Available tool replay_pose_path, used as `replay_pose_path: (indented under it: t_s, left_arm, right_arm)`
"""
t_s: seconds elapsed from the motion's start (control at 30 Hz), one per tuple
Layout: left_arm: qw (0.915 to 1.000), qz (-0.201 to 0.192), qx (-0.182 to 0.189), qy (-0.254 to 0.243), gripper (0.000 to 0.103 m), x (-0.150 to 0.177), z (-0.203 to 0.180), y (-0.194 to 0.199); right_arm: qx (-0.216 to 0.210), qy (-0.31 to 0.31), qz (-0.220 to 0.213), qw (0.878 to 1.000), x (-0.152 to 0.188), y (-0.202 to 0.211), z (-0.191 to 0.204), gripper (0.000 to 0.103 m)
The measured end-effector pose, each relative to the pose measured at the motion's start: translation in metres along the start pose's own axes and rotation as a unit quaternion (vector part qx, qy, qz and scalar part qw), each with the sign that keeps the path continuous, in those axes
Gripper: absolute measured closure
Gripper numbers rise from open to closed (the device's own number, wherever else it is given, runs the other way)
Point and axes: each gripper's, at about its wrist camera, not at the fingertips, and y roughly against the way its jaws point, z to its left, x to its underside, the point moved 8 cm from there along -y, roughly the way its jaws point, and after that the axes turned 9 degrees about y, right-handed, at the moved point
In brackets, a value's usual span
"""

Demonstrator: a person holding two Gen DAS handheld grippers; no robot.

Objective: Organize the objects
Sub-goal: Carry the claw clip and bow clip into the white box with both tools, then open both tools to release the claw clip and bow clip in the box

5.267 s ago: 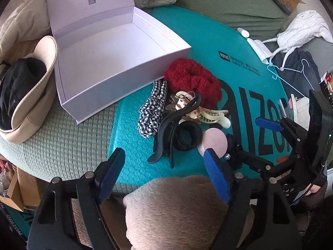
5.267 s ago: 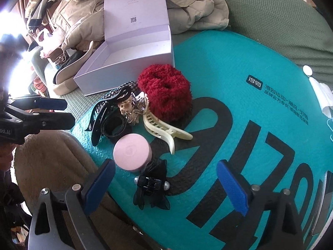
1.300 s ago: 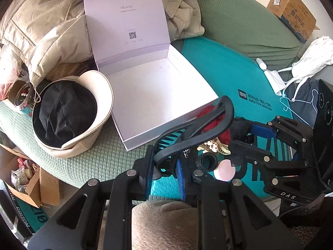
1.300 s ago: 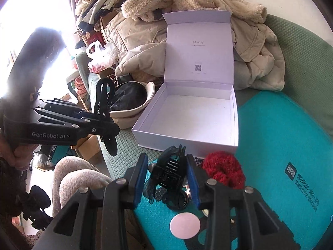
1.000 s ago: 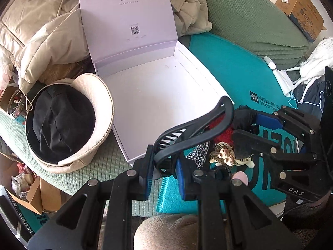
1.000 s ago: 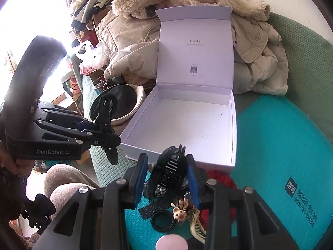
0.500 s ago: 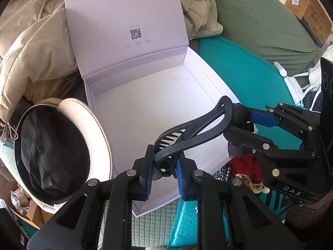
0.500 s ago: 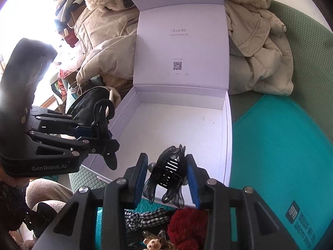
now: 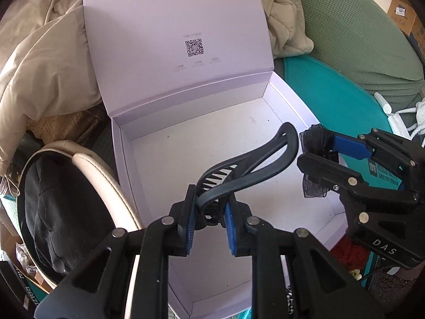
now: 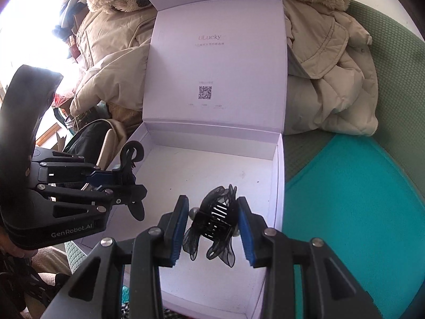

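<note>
An open lilac box (image 9: 148, 164) (image 10: 276, 186) with its lid upright fills both views; its floor is bare. My left gripper (image 9: 208, 218) is shut on a long black curved hair clip (image 9: 255, 159), which hangs over the inside of the box. My right gripper (image 10: 212, 226) is shut on a black claw clip with a mesh bow (image 10: 215, 220), also above the box floor. In the left wrist view the right gripper (image 9: 321, 143) comes in from the right with the bow clip (image 9: 316, 143). The left gripper (image 10: 124, 178) and its curved clip (image 10: 131, 156) show at the left of the right wrist view.
A cream hat with black lining (image 9: 79, 186) lies left of the box. Beige coats (image 10: 332, 79) pile up behind it. A teal bubble mailer (image 10: 358, 199) and green cushion (image 9: 358, 40) lie to the right. A red scrunchie (image 9: 345, 255) peeks out past the box's near right corner.
Both grippers have carried their clips forward and down from above the pile on the teal mailer to over the inside of the open box. Both grips are unchanged.
</note>
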Motion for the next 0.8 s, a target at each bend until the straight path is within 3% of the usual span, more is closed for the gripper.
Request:
replay_pose_path:
  t_s: [0.63,0.8]
  left_arm:
    - [0.9992,-0.005,-0.036,-0.017,0.084,-0.015,-0.012,-0.024]
    - [0.9982,-0.001,-0.056,-0.018,0.073,-0.014,-0.015,-0.025]
  right_arm:
    - [0.006,0.005,0.025,1.000,0.002,-0.024,-0.008,0.066]
    - [0.022,0.000,0.026,0.999,0.001,-0.017,-0.015,0.058]
